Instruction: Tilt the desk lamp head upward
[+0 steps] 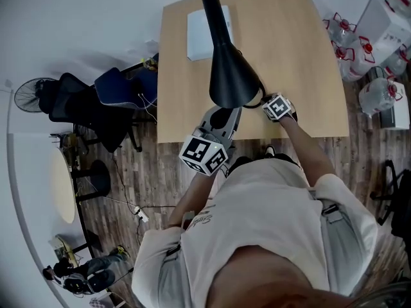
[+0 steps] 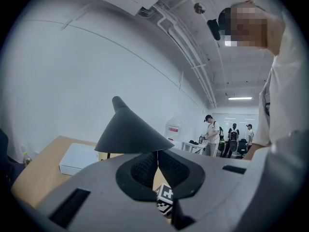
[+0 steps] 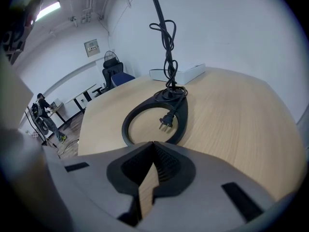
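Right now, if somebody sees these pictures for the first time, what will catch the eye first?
The black cone-shaped lamp head hangs over the middle of the wooden desk, with the left gripper just beneath it, jaws together. Near the desk's front edge the right gripper points at the lamp's ring base, where an unplugged plug lies inside the ring.

Lighting is even, cool and moderately bright; a ceiling strip light [image 2: 240, 98] blows out to white, and shadows on the table [image 1: 289, 76] are faint. Both gripper views bend strongly at the edges with black corners. The lamp head [image 1: 228, 69] reads near-black, surface detail lost.
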The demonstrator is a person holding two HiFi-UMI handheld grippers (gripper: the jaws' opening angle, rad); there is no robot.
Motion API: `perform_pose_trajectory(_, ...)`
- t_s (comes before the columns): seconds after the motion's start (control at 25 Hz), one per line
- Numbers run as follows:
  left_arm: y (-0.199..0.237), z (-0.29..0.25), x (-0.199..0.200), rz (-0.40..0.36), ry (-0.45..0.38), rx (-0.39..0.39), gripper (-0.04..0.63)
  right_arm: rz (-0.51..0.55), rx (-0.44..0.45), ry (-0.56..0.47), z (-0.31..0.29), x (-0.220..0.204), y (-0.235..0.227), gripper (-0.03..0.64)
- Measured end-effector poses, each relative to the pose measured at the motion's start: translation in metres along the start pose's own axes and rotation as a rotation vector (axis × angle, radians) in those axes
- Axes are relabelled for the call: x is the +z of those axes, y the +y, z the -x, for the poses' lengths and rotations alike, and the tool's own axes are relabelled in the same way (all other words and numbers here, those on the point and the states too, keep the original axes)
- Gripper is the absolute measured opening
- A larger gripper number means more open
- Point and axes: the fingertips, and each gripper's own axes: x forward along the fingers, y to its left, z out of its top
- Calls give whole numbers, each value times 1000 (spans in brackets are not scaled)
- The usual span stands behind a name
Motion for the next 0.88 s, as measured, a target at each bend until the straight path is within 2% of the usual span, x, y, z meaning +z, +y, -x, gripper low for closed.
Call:
perform_pose_trajectory(0.36, -9, 9, 40, 39, -54, -32, 15, -1, 6, 4, 0, 5, 0, -5)
perform_pose_trajectory(0.64, -18, 12, 65, 34, -98, -38, 15, 39, -21, -5, 1, 4, -1, -5)
perform_pose_trajectory(0.88, -23, 17, 89, 28, -135, -54, 15, 17, -19, -15, 0, 3, 1, -5)
